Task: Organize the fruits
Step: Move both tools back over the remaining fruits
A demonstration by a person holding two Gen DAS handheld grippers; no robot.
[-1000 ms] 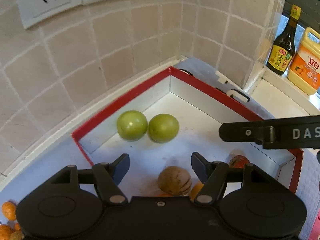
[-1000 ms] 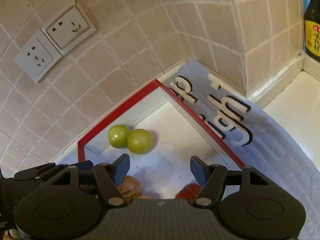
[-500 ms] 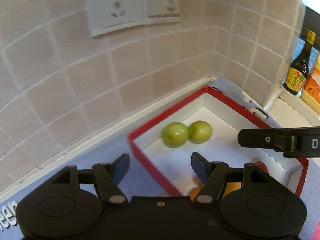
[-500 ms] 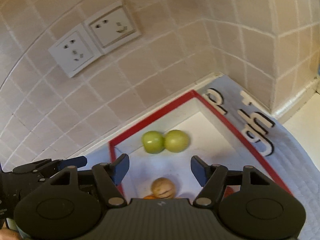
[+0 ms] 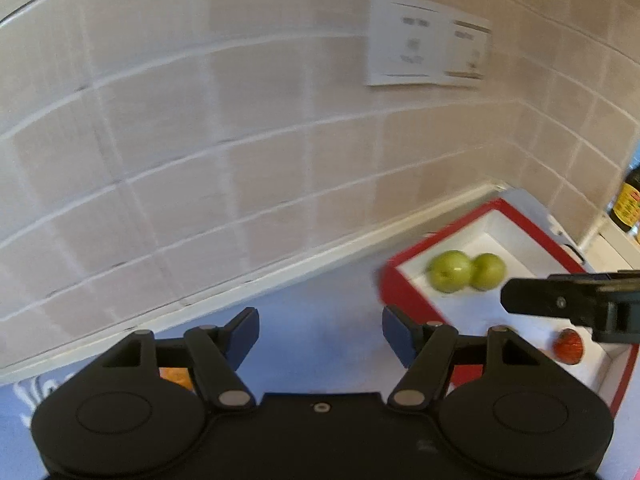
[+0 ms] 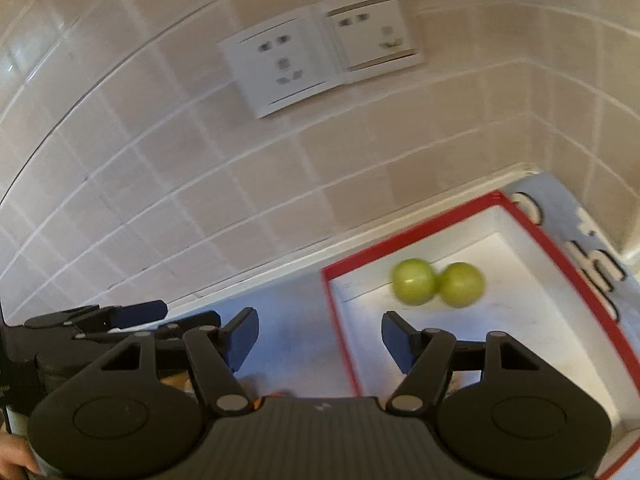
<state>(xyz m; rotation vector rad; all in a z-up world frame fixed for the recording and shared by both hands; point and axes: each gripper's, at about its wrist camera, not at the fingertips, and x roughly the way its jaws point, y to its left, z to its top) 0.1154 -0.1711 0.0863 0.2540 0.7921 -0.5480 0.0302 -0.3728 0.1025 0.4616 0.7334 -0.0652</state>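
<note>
1. Two green fruits (image 6: 438, 286) sit touching each other on the white floor of the red-rimmed tray (image 6: 560, 256), close to its back wall; the left wrist view shows the same pair (image 5: 466, 271).
2. A small red fruit (image 5: 568, 351) lies nearer the tray's front in the left wrist view, well apart from the green pair, just below a finger of the other gripper that crosses there.
3. An orange fruit (image 5: 175, 376) shows partly behind the left gripper's linkage, outside the tray on the blue mat (image 5: 320, 320).
4. The tray rests on the blue mat in the corner of the tiled wall (image 6: 160, 160), its back rim near the wall's base; bare mat stretches to its left.
5. The left gripper (image 5: 319, 330) hangs over bare mat left of the tray, fingers spread wide, nothing between them.
6. The right gripper (image 6: 318, 334) hovers at the tray's left rim, fingers likewise wide apart and empty.
7. Two sockets (image 6: 320, 64) sit on the wall above; a dark bottle (image 5: 628, 208) stands at the far right.
</note>
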